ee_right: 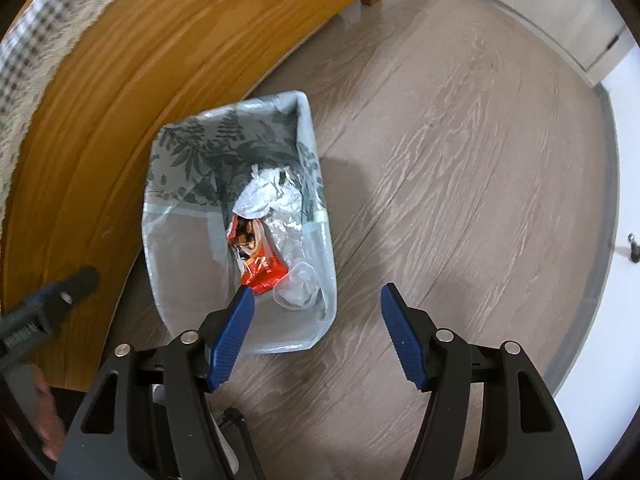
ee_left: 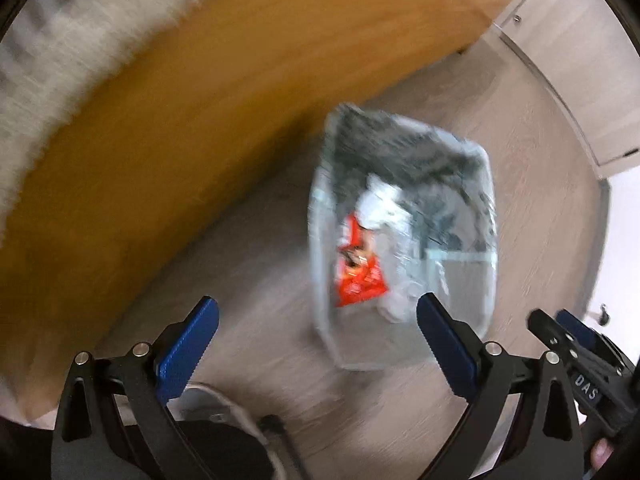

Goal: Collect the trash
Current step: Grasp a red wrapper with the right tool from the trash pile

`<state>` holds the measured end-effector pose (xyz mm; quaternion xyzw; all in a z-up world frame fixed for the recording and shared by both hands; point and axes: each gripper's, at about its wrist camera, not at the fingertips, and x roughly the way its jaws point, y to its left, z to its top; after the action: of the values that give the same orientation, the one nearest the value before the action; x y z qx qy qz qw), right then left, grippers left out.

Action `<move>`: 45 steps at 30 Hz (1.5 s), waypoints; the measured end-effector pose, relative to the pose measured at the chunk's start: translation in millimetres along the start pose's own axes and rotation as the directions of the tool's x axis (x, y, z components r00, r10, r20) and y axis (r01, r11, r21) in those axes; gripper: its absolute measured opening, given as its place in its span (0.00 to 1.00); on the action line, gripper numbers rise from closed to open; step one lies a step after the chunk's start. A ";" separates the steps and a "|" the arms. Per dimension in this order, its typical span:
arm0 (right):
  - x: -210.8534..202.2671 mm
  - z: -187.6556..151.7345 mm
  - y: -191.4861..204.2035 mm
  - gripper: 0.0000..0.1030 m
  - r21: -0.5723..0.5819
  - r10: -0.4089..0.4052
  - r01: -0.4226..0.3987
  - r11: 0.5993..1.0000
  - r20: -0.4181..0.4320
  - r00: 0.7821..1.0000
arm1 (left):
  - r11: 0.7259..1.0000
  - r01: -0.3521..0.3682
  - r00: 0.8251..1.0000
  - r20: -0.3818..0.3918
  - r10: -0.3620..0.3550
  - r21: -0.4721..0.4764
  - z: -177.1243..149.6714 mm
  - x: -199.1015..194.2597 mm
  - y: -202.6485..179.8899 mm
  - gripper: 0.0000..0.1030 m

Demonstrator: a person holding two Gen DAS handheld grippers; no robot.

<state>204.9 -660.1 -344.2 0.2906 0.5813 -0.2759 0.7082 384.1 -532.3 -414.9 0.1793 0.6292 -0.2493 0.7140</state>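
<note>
Trash point(ee_right: 260, 264) below both tongs, agape, empty.

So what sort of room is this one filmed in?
Probably a bedroom at home: a wooden bed frame with a checked cover on top, grey wood-look flooring, and a small lined waste bin holding wrappers.

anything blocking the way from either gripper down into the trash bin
Nothing visible does. The trash bin stands open-topped on the floor beside the wooden bed frame, no lid. The left gripper and right gripper hang open and empty above it.
</note>
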 end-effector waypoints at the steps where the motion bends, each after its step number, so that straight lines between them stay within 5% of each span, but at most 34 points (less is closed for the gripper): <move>1: -6.4 0.3 3.2 0.61 -0.010 -0.004 0.004 1.000 0.013 1.000 | 1.000 -0.008 1.000 0.012 0.008 0.001 2.9 -11.5 5.9 0.93; 7: -45.6 -0.1 17.0 0.61 -0.033 -0.046 0.049 0.998 0.085 0.995 | 0.997 0.046 0.972 0.232 -0.030 -0.062 8.5 -108.9 55.7 0.93; 11: -73.2 0.9 33.6 0.61 -0.039 -0.060 0.066 0.997 0.141 0.988 | 0.990 0.124 0.931 0.353 -0.092 -0.070 0.2 -170.2 84.4 0.93; 17: -123.6 4.9 84.7 0.61 -0.141 -0.057 0.097 0.985 0.263 0.963 | 0.988 0.139 0.866 0.491 -0.089 -0.066 -18.2 -245.3 129.4 0.93; 23: -179.6 4.8 151.4 0.63 -0.238 0.056 0.054 0.970 0.430 0.901 | 0.979 0.143 0.799 0.601 -0.029 -0.144 -49.0 -300.4 208.7 0.93; 26: -197.2 -1.4 196.3 0.63 -0.318 0.136 0.033 0.948 0.493 0.859 | 0.969 0.138 0.786 0.618 0.019 -0.205 -67.0 -313.6 256.2 0.93; 33: -215.8 -21.7 326.3 0.63 -0.558 0.344 0.001 0.830 0.513 0.786 | 0.909 0.094 0.716 0.662 0.221 -0.405 -113.8 -336.4 375.8 0.93; 38: -212.1 -37.4 417.4 0.63 -0.703 0.494 -0.044 0.710 0.452 0.743 | 0.831 0.112 0.701 0.636 0.323 -0.545 -145.8 -338.3 457.2 0.93; 42: -201.8 -62.3 501.1 0.63 -0.835 0.590 -0.032 0.549 0.361 0.723 | 0.768 0.142 0.674 0.629 0.387 -0.625 -171.1 -340.2 505.2 0.93; 45: -186.6 -66.4 562.0 0.62 -0.884 0.626 -0.025 0.466 0.310 0.715 | 0.726 0.163 0.680 0.609 0.408 -0.668 -181.3 -334.9 530.7 0.93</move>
<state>538.3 -220.1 -119.9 -0.0735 0.3094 0.1092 0.9418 517.9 45.3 -140.8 -0.1607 0.3261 0.0001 0.9316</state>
